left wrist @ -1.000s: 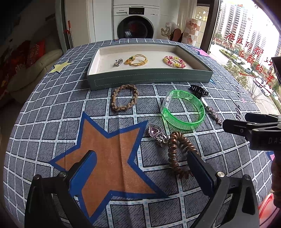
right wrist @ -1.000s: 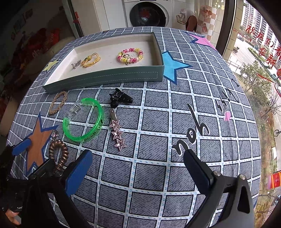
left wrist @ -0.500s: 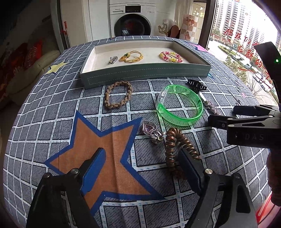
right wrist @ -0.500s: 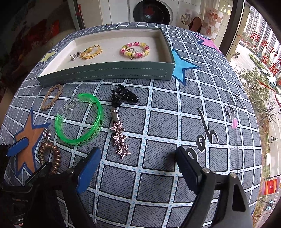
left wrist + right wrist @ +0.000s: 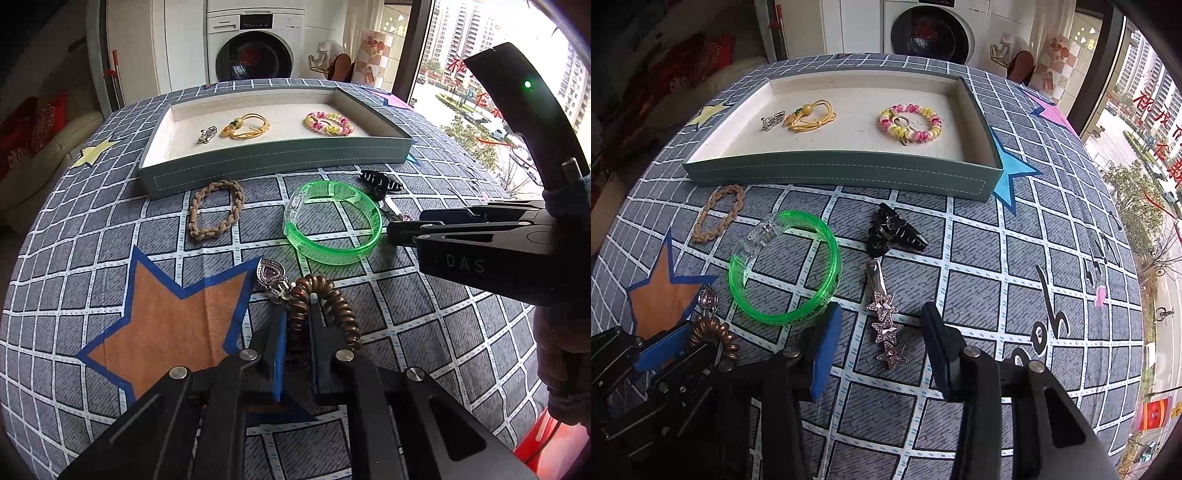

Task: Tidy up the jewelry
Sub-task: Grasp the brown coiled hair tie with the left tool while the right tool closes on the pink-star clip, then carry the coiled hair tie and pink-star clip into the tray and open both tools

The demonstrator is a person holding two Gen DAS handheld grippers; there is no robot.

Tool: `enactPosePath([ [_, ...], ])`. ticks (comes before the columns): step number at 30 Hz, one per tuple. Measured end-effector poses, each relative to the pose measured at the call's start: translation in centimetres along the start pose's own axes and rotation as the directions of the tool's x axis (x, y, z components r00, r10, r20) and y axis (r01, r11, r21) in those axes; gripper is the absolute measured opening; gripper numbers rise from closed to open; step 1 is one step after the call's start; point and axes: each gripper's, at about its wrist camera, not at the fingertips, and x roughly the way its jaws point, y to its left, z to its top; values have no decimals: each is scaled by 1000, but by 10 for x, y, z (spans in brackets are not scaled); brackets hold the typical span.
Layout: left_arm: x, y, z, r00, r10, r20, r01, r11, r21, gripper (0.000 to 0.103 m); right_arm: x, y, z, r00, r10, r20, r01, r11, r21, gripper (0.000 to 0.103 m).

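Left gripper [image 5: 295, 328] clamped on brown coil hair tie [image 5: 317, 306] — ready to lift toward tray [image 5: 277, 170]. Right gripper [image 5: 879, 332] just been closing, pads straddling star clip [image 5: 886, 325], untouched.

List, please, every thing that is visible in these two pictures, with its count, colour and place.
tray: 1, grey-green, far side of table
yellow cord bracelet: 1, yellow, in tray
small silver piece: 1, in tray, left
pink-yellow coil tie: 1, in tray, right
braided bracelet: 1, tan, before tray
green bangle: 1, table centre
black claw clip: 1, right of bangle
star hair clip: 1, silver-pink, between right fingers
brown coil tie: 1, with heart charm
left gripper: shut on coil tie
right gripper: jaws closing, not touching clip
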Motion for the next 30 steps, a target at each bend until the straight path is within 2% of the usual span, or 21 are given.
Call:
enactPosePath([
  [1, -1, 1, 0, 1000, -9, 1, 9, 1000, -7, 23, -1, 0, 0, 1000, -1, 0, 1, 1000, 1, 28],
  [3, -4, 4, -1, 1000, -19, 6, 19, 1000, -22, 23, -2, 1, -1, 1000, -6, 1, 6, 1000, 1, 18],
  [10, -27, 19, 6, 997, -43, 57, 46, 997, -58, 23, -16, -10, -10, 999, 9, 34, -10, 1000, 19, 18],
  [20, -62, 46, 42, 991, -31, 131, 39, 997, -60, 23, -49, -42, 0, 989, 120, 84, -130, 984, 121, 18],
  [26, -73, 50, 69, 985, 21, 171, -18, 1000, -20, 23, -64, -49, 22, 978, 172, 122, -190, 969, 157, 18],
  [30, -71, 53, 89, 982, 56, 183, -58, 998, 9, 23, -70, -50, 43, 975, 165, 146, -186, 972, 143, 18],
])
